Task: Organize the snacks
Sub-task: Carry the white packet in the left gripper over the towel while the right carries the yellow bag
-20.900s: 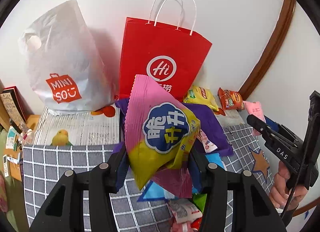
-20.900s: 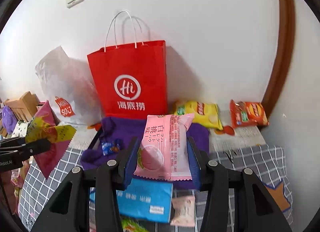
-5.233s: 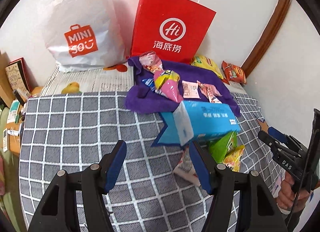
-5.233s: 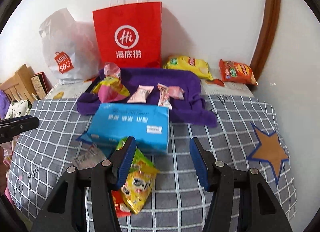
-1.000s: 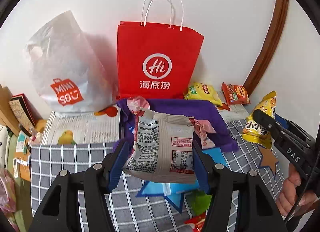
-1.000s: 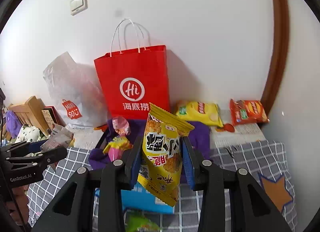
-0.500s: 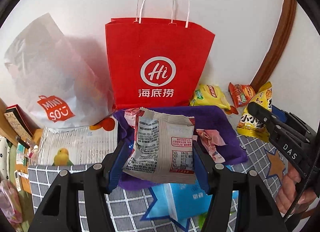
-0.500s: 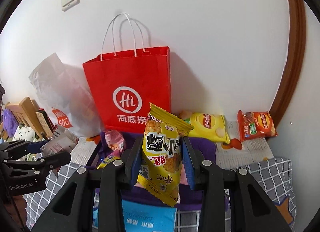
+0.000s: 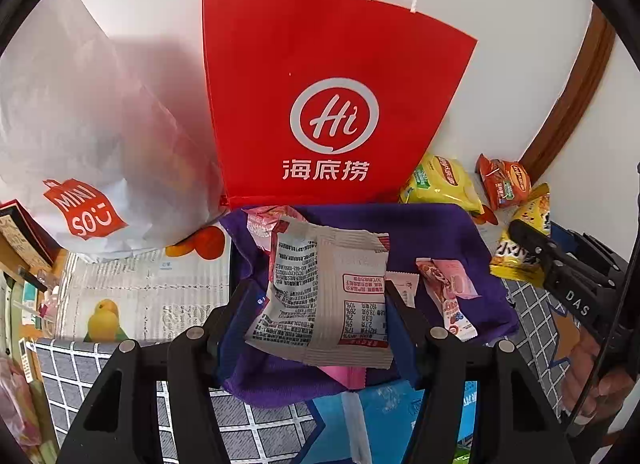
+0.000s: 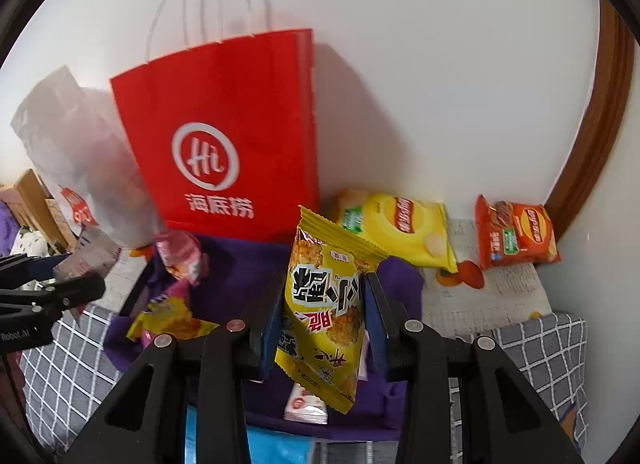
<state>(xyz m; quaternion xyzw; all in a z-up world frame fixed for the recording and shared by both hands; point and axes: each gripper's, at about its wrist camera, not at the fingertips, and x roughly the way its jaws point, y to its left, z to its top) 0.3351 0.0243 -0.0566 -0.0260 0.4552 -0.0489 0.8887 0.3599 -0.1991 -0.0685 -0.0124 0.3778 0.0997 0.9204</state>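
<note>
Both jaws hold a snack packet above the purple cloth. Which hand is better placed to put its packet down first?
Left, probably. Its grey-white packet hangs over bare purple cloth. The right gripper's yellow packet hangs above a small sachet.

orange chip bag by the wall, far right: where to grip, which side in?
Judging by its pose, take the orange chip bag by its upper crimped edge, coming from the front and above. It leans against the wall in the corner, the brown trim crowds its right, and the yellow chip bag lies to its left.
</note>
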